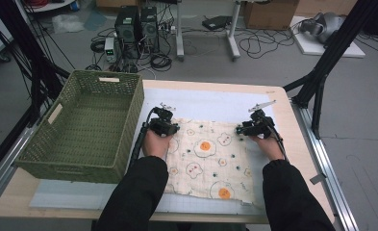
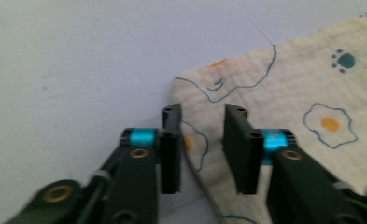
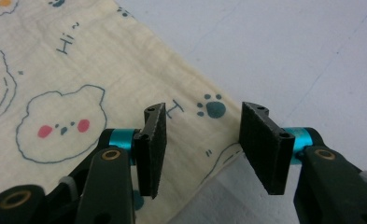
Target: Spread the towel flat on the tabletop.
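A cream cloth (image 1: 208, 156) printed with fried eggs, bears and paw prints lies spread flat on the pale mat (image 1: 210, 103) that covers the counter (image 1: 292, 125). A green woven basket (image 1: 88, 122) stands on the counter's left part, just beside the cloth's left edge.

The left tool (image 1: 171, 126) sits at the cloth's far left corner, held by the person's left hand (image 1: 156, 143). In the left gripper view, the left tool (image 2: 202, 140) is released: its jaws stand apart with the cloth's edge between them, one jaw over the bare mat (image 2: 78, 70) and the other over the cloth (image 2: 288, 88).

The right tool (image 1: 244, 129) sits at the cloth's far right corner, held by the right hand (image 1: 268, 144). In the right gripper view, the right tool (image 3: 202, 140) is also released, jaws wide apart, straddling the cloth's (image 3: 78, 79) edge near a paw print (image 3: 211, 107). Whether either tool's jaws touch the cloth cannot be told.

Both sleeves (image 1: 138, 192) are black.
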The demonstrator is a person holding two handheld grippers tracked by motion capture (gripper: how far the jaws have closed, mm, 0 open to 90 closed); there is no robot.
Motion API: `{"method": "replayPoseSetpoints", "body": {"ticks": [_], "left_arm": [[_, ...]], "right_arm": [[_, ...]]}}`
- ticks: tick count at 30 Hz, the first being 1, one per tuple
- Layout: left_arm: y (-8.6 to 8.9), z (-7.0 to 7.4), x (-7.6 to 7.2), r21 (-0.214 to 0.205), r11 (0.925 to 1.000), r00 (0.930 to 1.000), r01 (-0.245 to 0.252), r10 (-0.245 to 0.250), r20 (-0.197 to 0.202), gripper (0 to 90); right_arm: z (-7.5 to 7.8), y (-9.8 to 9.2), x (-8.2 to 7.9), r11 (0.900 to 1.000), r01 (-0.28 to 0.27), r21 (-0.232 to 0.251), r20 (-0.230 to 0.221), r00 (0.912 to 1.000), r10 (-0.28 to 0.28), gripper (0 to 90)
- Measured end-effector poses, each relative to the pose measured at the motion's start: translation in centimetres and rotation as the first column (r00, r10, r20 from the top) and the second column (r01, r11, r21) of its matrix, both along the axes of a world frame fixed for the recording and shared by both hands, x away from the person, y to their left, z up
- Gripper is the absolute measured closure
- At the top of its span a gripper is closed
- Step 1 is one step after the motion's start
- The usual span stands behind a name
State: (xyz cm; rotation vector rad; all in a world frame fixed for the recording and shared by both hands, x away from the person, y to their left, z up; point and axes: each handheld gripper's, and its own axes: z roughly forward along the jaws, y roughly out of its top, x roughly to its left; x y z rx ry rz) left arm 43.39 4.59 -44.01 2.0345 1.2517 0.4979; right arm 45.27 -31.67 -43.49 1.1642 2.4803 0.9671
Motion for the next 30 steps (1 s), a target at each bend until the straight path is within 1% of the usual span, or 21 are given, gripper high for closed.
{"method": "replayPoseSetpoints", "body": {"ticks": [2, 3, 4, 5, 6, 7, 8, 11, 12, 13, 16, 17, 19, 20, 22, 24, 27, 30], "left_arm": [[-0.2, 0.0, 0.0, -0.008, 0.9999, 0.9999, 0.011, -0.011, -0.002, 84.2], [-0.3, 0.0, -0.1, 0.0, 0.9999, 0.9999, 0.012, -0.012, 0.001, 86.1], [-0.3, 0.0, -0.1, -0.005, 0.9999, 1.0, 0.009, -0.009, -0.002, 86.8], [-0.1, 0.0, 0.0, -0.017, 0.9998, 0.9999, 0.007, -0.008, -0.008, 87.2], [0.0, 0.1, 0.0, -0.026, 0.9997, 0.9999, 0.005, -0.005, -0.012, 87.3], [0.2, 0.1, 0.0, -0.035, 0.9994, 0.9999, 0.005, -0.006, -0.014, 87.3], [0.4, 0.2, -0.1, -0.054, 0.9985, 0.9999, 0.011, -0.011, -0.012, 87.4], [0.9, 0.7, -0.2, -0.109, 0.994, 1.0, 0.007, -0.007, 0.003, 87.4], [1.0, 0.8, -0.2, -0.119, 0.9929, 0.9999, 0.01, -0.009, 0.009, 87.5], [1.1, 0.9, -0.3, -0.134, 0.991, 0.9998, 0.01, -0.008, 0.017, 87.5], [1.4, 1.1, -0.7, -0.151, 0.9884, 0.9996, 0.019, -0.015, 0.025, 87.6], [1.4, 1.1, -0.9, -0.158, 0.9872, 0.9994, 0.023, -0.019, 0.029, 87.6], [1.6, 1.2, -1.2, -0.156, 0.9873, 0.9989, 0.033, -0.028, 0.038, 87.6], [1.7, 1.3, -1.3, -0.165, 0.9858, 0.999, 0.033, -0.028, 0.035, 87.6], [1.9, 1.5, -1.6, -0.181, 0.9826, 0.9983, 0.041, -0.032, 0.049, 87.6], [2.0, 1.7, -1.8, -0.199, 0.979, 0.9981, 0.046, -0.037, 0.05, 87.5], [2.0, 1.8, -2.2, -0.2, 0.9779, 0.9969, 0.061, -0.05, 0.061, 87.5], [2.0, 1.7, -2.7, -0.201, 0.9776, 0.9966, 0.063, -0.051, 0.065, 87.5]], "right_arm": [[0.0, 0.1, -0.3, 0.9999, -0.005, -0.014, 0.011, 0.9999, 0.005, 69.7], [-0.1, 0.1, -0.4, 0.9999, -0.007, -0.012, 0.014, 0.9999, 0.007, 77.7], [-0.1, 0.1, -0.4, 0.9999, -0.014, 0.006, 0.002, 0.9999, 0.014, 82.1], [-0.2, 0.1, -0.4, 0.9997, -0.008, 0.023, -0.008, 0.9999, 0.008, 86.2], [-0.2, 0.0, -0.4, 0.9992, -0.012, 0.038, -0.021, 0.9997, 0.012, 88.0], [-0.2, 0.0, -0.4, 0.9992, -0.011, 0.039, -0.022, 0.9997, 0.011, 88.5], [-0.2, -0.1, -0.4, 0.9986, -0.013, 0.051, -0.027, 0.9995, 0.014, 88.7], [-0.3, -0.5, -0.3, 0.9942, -0.015, 0.106, -0.043, 0.9989, 0.02, 88.8], [-0.3, -0.6, -0.4, 0.992, -0.013, 0.126, -0.051, 0.9985, 0.02, 88.9], [-0.2, -0.7, -0.5, 0.9912, -0.014, 0.132, -0.053, 0.9984, 0.021, 88.9], [0.0, -0.9, -0.8, 0.9841, -0.028, 0.175, -0.043, 0.9984, 0.036, 89.0], [0.1, -0.9, -0.8, 0.9833, -0.038, 0.178, -0.037, 0.9983, 0.045, 89.0], [0.4, -0.9, -1.1, 0.9828, -0.044, 0.179, -0.039, 0.9979, 0.052, 89.0], [0.5, -1.0, -1.2, 0.9825, -0.044, 0.181, -0.034, 0.9982, 0.05, 89.0], [0.9, -1.2, -1.4, 0.9789, -0.049, 0.198, -0.023, 0.9982, 0.055, 89.0], [1.2, -1.4, -1.7, 0.9765, -0.057, 0.208, -0.02, 0.9978, 0.062, 89.0], [1.5, -1.5, -2.0, 0.9662, -0.069, 0.249, -0.015, 0.9971, 0.075, 89.0], [1.5, -1.6, -2.4, 0.9592, -0.077, 0.272, -0.016, 0.9963, 0.084, 89.0]]}}
